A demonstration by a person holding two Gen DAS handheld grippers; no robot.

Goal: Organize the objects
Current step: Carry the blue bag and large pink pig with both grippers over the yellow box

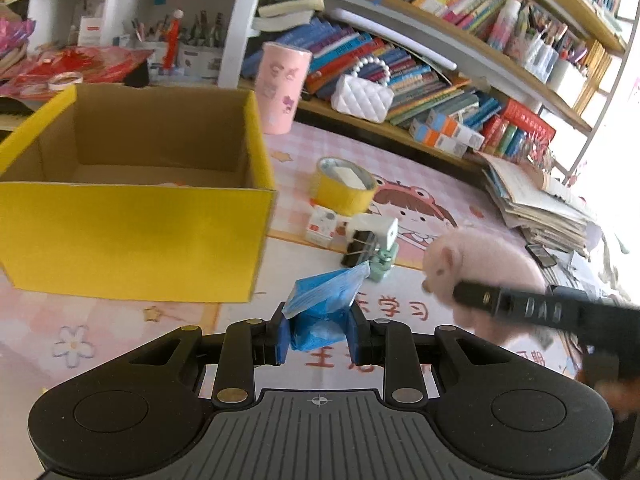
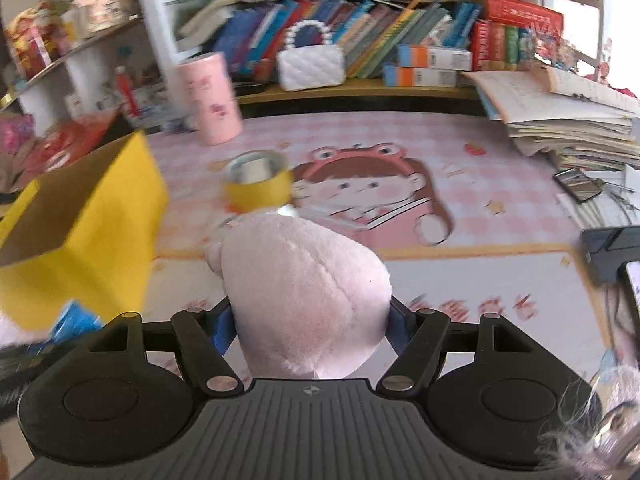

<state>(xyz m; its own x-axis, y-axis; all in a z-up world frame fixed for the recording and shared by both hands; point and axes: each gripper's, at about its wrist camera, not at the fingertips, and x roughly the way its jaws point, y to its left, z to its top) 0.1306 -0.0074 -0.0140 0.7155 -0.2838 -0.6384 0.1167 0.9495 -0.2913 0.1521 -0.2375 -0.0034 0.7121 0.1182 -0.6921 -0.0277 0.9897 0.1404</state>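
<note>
pink plush toy (image 2: 304,292) between right gripper (image 2: 310,324) pads

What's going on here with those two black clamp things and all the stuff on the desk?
Someone is tidying a cluttered desk with a hand-held gripper in each hand. The left gripper is clamped on a crumpled blue packet, and the right gripper is squeezing a pink plush toy. An open yellow box stands just to the left, seemingly where things go. A yellow tape roll, a binder clip and a few small items wait on the pink desk mat.
</note>
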